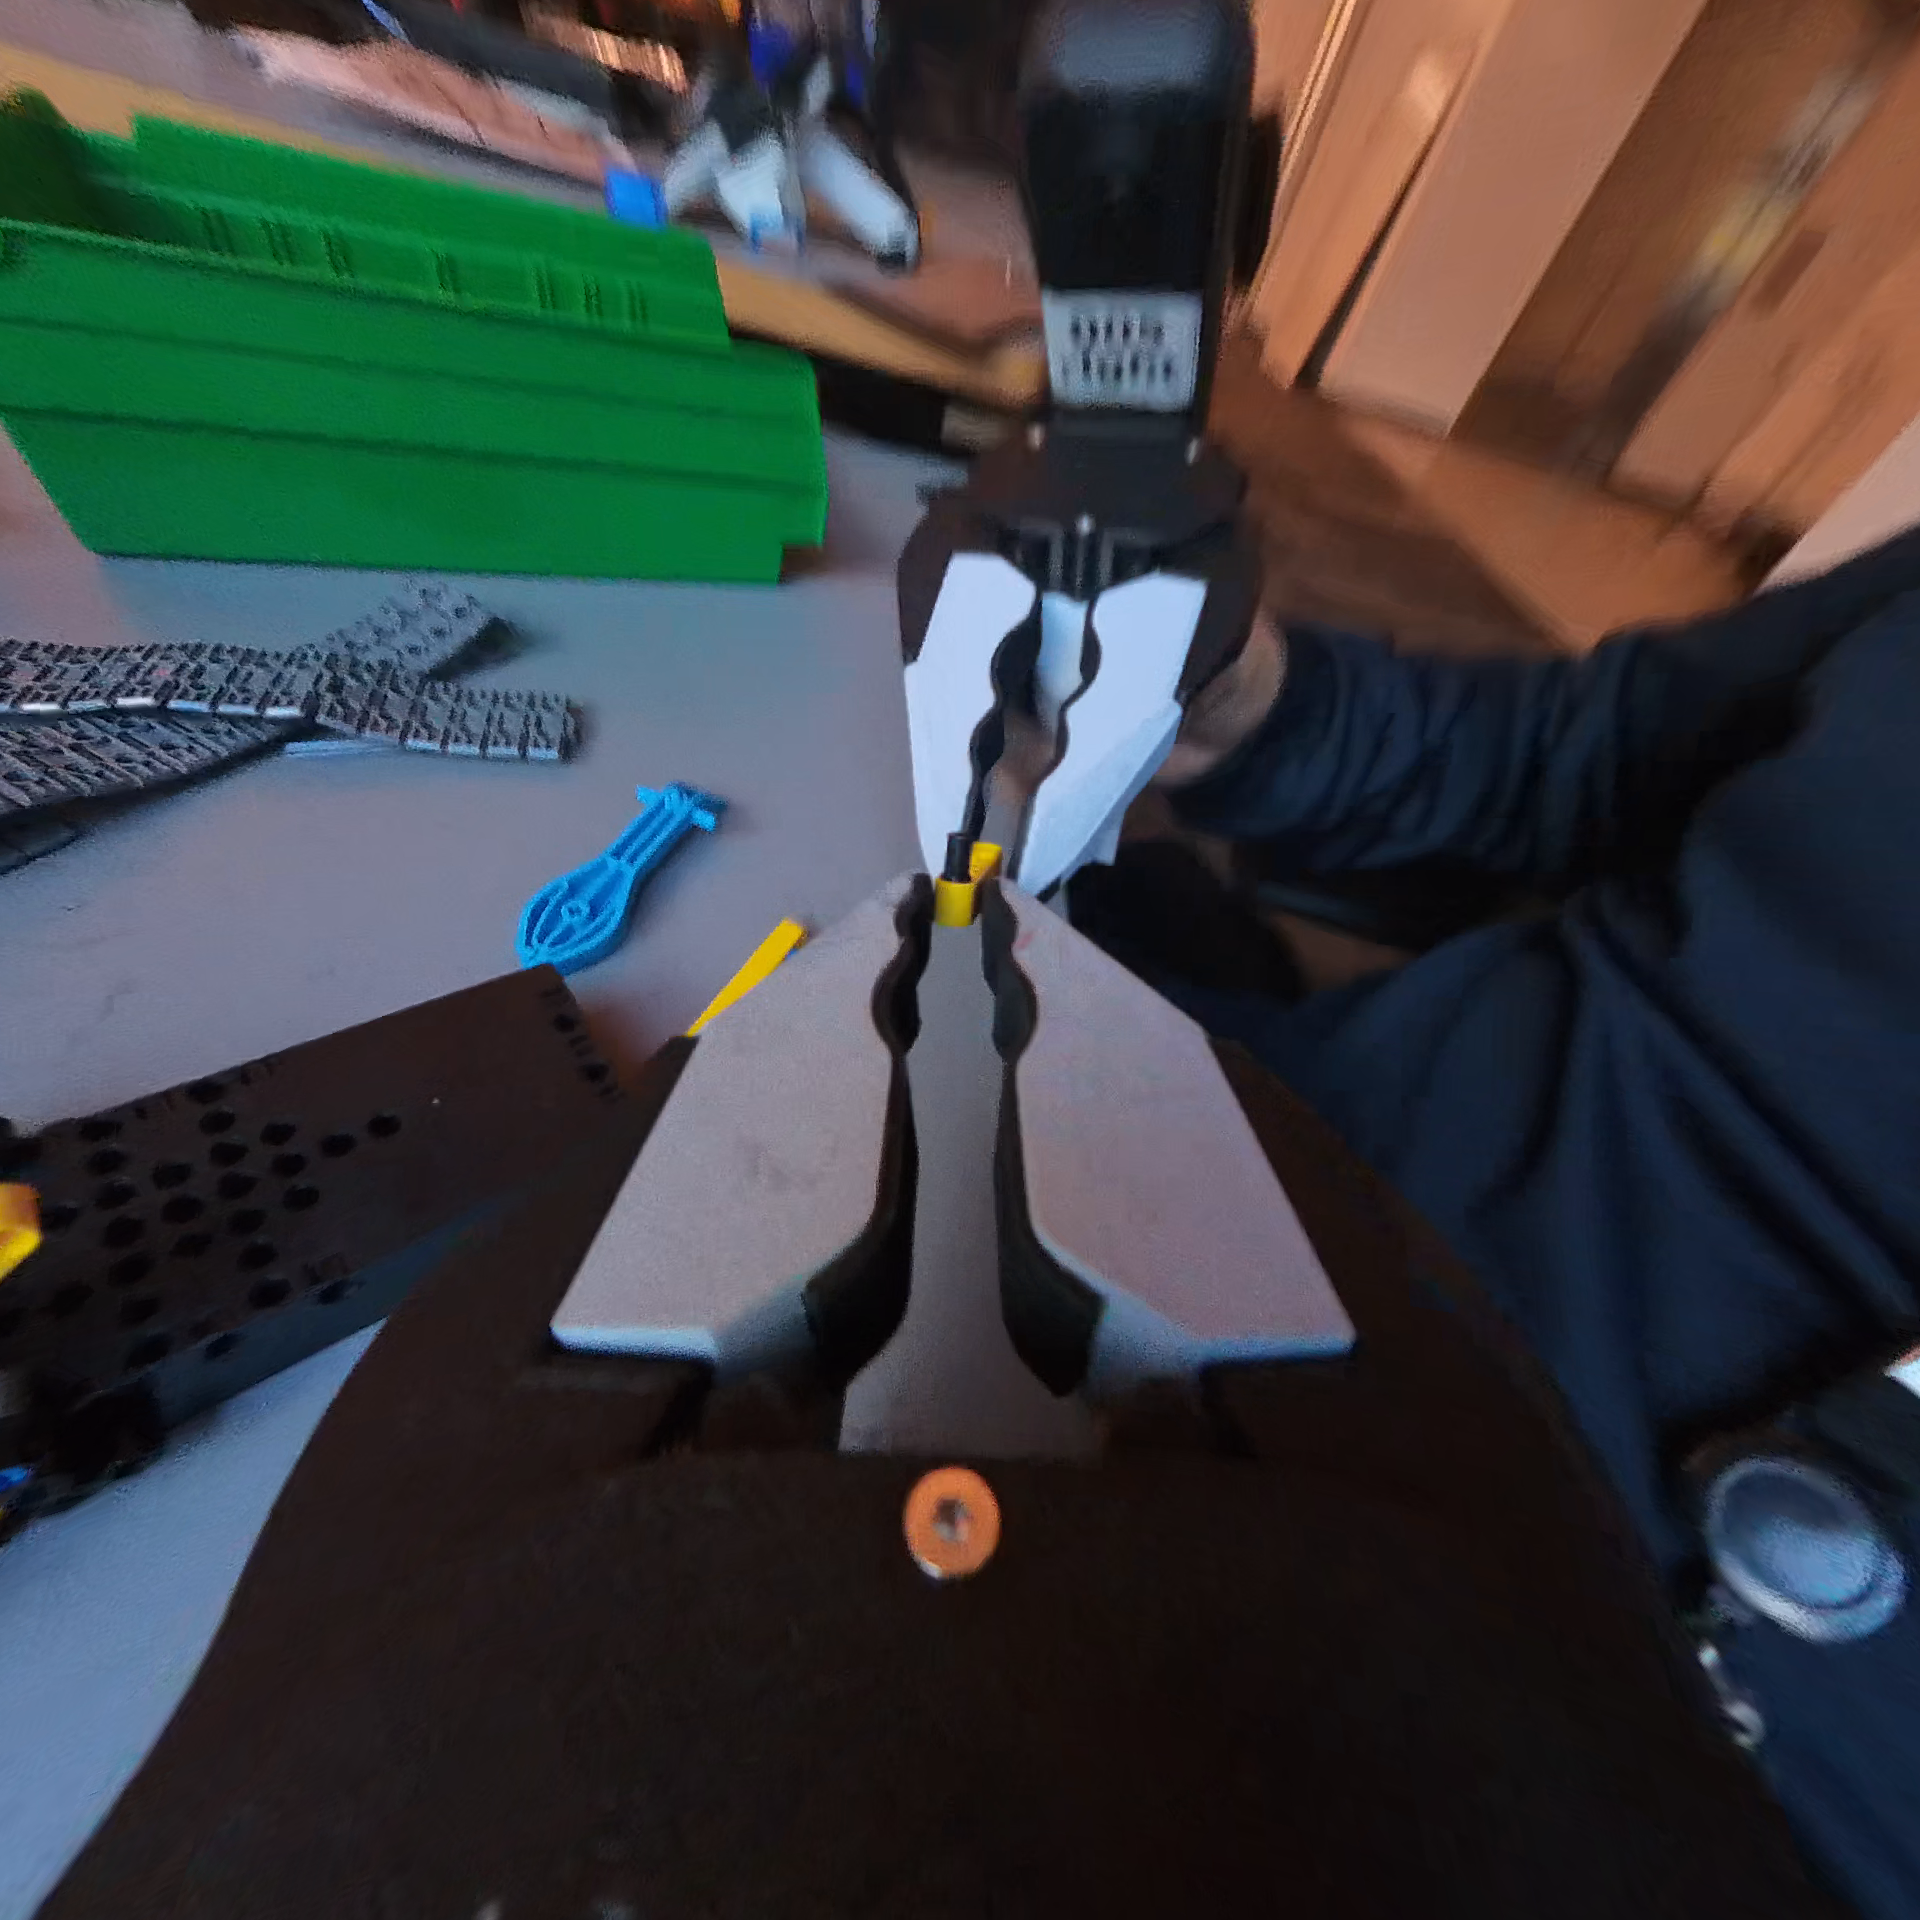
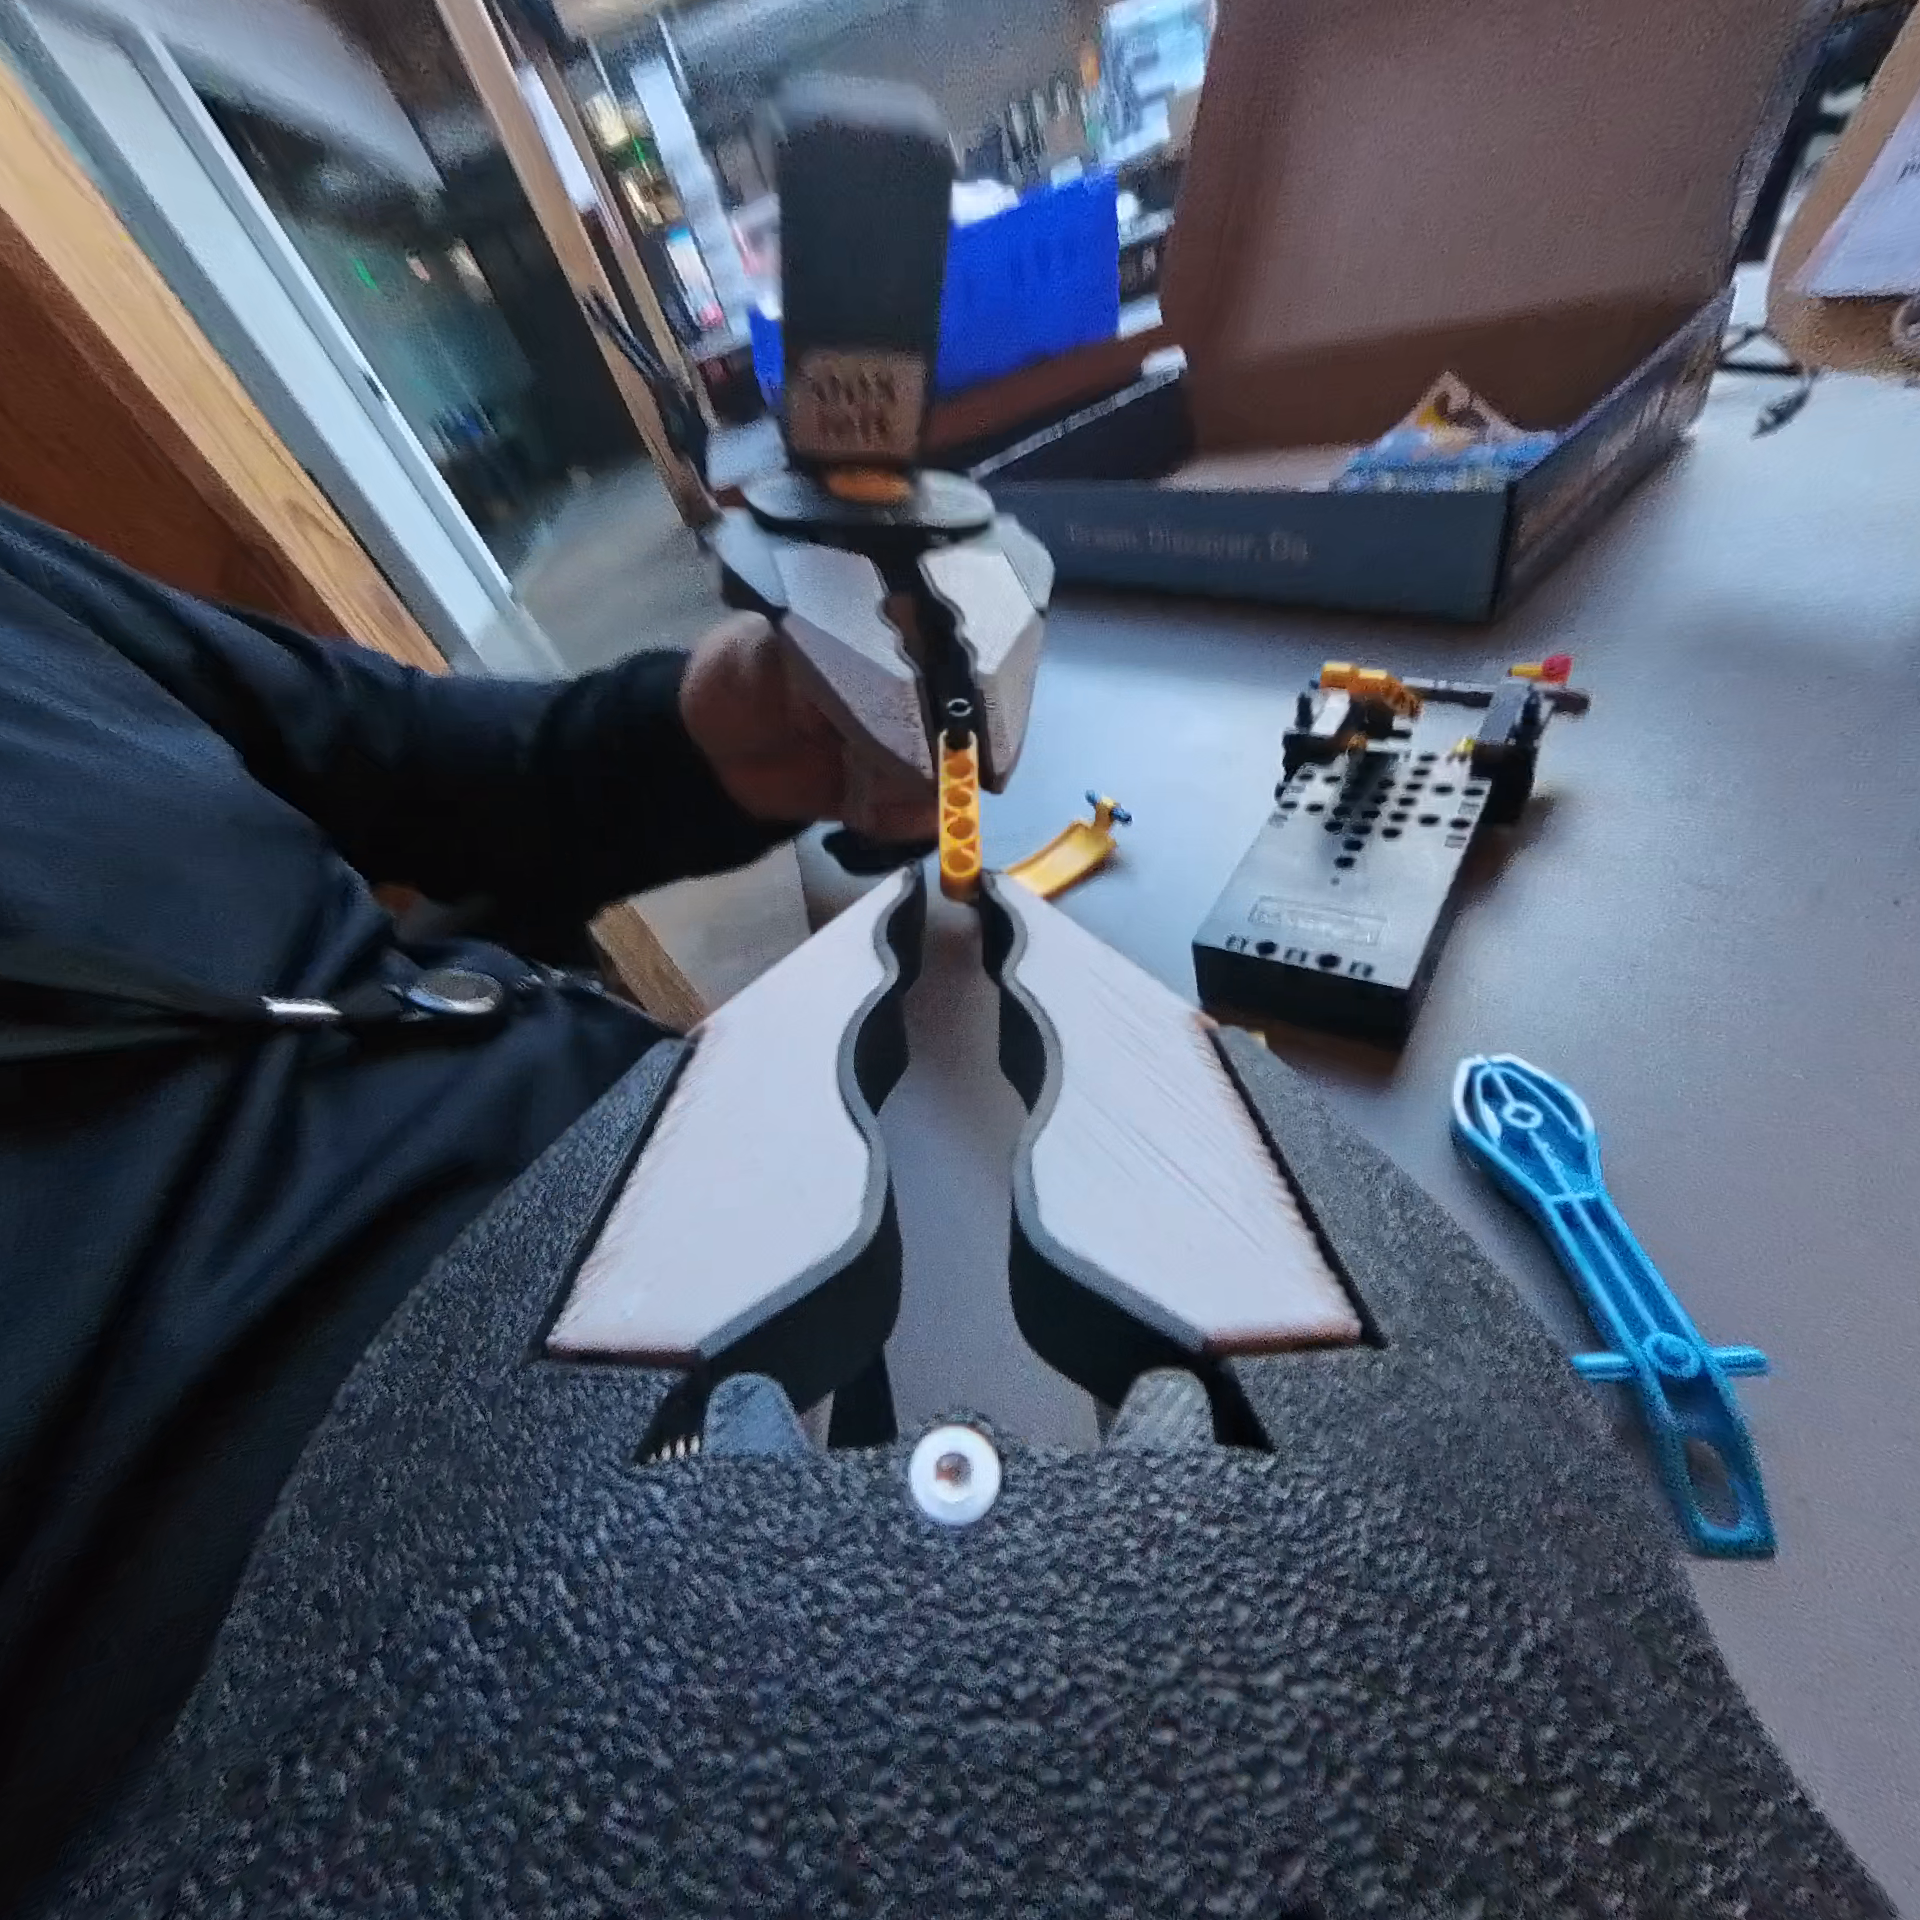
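Note:
My left gripper (image 1: 954, 906) and right gripper (image 2: 954, 888) face each other tip to tip above the grey table (image 1: 727, 707). Between them is a short yellow beam with holes (image 2: 958, 810), also seen end-on in the left wrist view (image 1: 956, 896). The right gripper is shut on its near end. The left gripper, seen farther off in the right wrist view (image 2: 956, 732), is shut on the other end, where a black pin (image 2: 956, 710) sits in the beam. The pin also shows in the left wrist view (image 1: 953, 854), as does the right gripper (image 1: 992, 862).
A black perforated block (image 2: 1351, 862) with small parts on it lies on the table, also in the left wrist view (image 1: 260, 1195). Nearby are a blue tool (image 2: 1600, 1288), a yellow curved piece (image 2: 1065, 857), grey studded plates (image 1: 260, 696), green bins (image 1: 416, 416) and an open box (image 2: 1351, 551). The grippers are tip to tip, or close to it.

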The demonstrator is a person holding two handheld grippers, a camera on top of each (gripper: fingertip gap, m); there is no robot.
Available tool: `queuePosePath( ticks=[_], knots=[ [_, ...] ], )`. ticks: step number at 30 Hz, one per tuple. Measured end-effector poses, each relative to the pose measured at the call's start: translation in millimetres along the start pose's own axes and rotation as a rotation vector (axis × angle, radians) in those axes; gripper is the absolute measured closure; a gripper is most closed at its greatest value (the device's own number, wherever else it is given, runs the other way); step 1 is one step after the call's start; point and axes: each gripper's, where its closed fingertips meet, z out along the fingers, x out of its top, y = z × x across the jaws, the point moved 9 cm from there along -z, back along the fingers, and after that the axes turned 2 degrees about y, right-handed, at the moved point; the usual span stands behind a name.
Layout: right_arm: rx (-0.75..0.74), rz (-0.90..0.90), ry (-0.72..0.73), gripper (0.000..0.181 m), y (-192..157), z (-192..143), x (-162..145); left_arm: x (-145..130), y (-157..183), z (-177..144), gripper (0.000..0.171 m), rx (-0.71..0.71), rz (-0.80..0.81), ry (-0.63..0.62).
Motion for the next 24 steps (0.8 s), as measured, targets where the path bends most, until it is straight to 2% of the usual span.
queuePosePath(
  ticks=[2,5,7,11,17,19,24],
  knots=[
    [0.017,0.032,0.059,0.174,3.6,-6.9,3.4,2.7,-4.6,-5.2,0.165,-0.052,-0.114,0.122],
    [0.016,0.09,0.107,0.165,10.3,-11.3,3.2,5.5,-13.1,-13.7,0.166,-0.128,-0.261,0.266],
    [0.068,0.135,0.124,0.158,9.7,-9.8,3.7,5.9,-15.7,-17.2,0.166,-0.156,-0.293,0.299],
    [0.065,0.102,0.109,0.154,4.6,-3.7,3.9,6.4,-9.6,-13.3,0.166,-0.114,-0.199,0.238],
    [0.013,0.01,0.055,0.166,-3.8,3.8,2.9,4.8,-2.3,-5.1,0.166,-0.085,-0.131,0.178],
    [0.001,-0.006,0.053,0.175,-4.3,4.7,2.1,3.7,-1.8,-4.0,0.166,-0.079,-0.127,0.177],
    [-0.015,-0.043,-0.002,0.175,-3.9,4.4,-0.1,-0.6,-1.2,-1.5,0.166,-0.088,-0.103,0.113]
  ],
)
